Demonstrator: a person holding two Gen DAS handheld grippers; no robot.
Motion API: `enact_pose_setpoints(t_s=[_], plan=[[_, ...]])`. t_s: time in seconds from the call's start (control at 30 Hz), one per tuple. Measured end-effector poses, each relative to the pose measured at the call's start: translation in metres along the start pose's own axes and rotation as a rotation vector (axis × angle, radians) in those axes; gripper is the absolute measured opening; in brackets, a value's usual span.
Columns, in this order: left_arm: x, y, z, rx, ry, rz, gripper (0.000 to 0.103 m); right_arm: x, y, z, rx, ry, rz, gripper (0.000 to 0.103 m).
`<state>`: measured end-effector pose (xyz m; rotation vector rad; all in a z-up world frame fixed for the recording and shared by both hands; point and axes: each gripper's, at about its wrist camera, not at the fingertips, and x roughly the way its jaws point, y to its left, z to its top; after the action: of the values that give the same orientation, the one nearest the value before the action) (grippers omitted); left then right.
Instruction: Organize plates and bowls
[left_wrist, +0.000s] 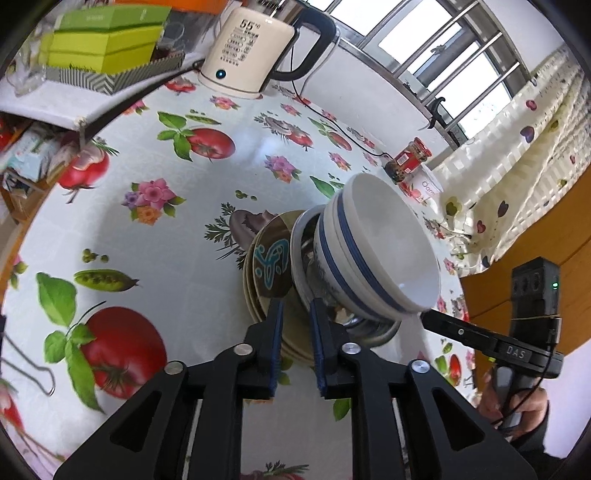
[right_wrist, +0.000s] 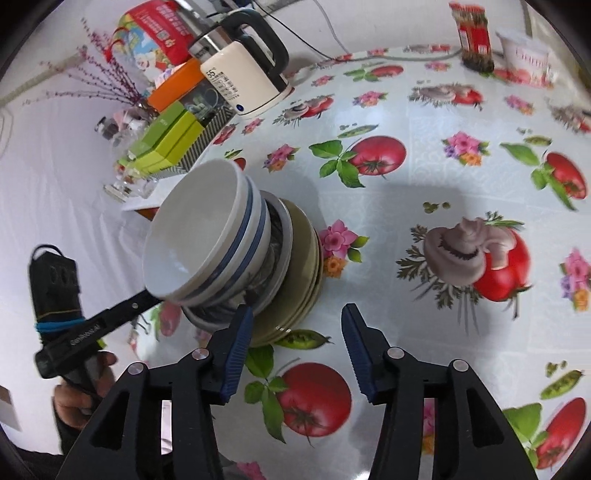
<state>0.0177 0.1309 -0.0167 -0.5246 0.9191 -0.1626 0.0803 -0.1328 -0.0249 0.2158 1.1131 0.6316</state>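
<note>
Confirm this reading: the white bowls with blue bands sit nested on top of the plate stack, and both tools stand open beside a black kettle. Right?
One detail is off: the kettle is cream with a black handle, as the right wrist view shows. The bowls do sit nested on the plates, with the left tool and right tool open.

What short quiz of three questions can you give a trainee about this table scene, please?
1. True or false: the bowls are stacked on top of the plates.
2. Which number does the kettle show on its side? A) 55 B) 80 C) 100
3. Fill the gap: the fingers of the right gripper stand ___, with nothing between them.
Key: 1 true; 2 A; 3 open.
</note>
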Motion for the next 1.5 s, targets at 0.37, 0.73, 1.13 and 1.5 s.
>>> enact_pose_setpoints(t_s=[0.37,0.73,1.13,1.5], plan=[[-0.009,-0.034,-0.034,0.153,-0.037,0.140,0.036,-0.004,0.033,-0.035,-0.150,-0.035,-0.123,0.057],[-0.008,-0.052,-0.056,0.239,-0.044,0.251,0.044,-0.006,0.059,-0.065,-0.263,-0.044,-0.203,0.063],[-0.003,-0.059,-0.062,0.277,-0.026,0.274,0.044,-0.005,0.071,-0.075,-0.295,-0.063,-0.241,0.065],[0.006,-0.054,-0.058,0.263,-0.018,0.324,0.044,-0.002,0.069,-0.069,-0.315,-0.095,-0.253,0.066]])
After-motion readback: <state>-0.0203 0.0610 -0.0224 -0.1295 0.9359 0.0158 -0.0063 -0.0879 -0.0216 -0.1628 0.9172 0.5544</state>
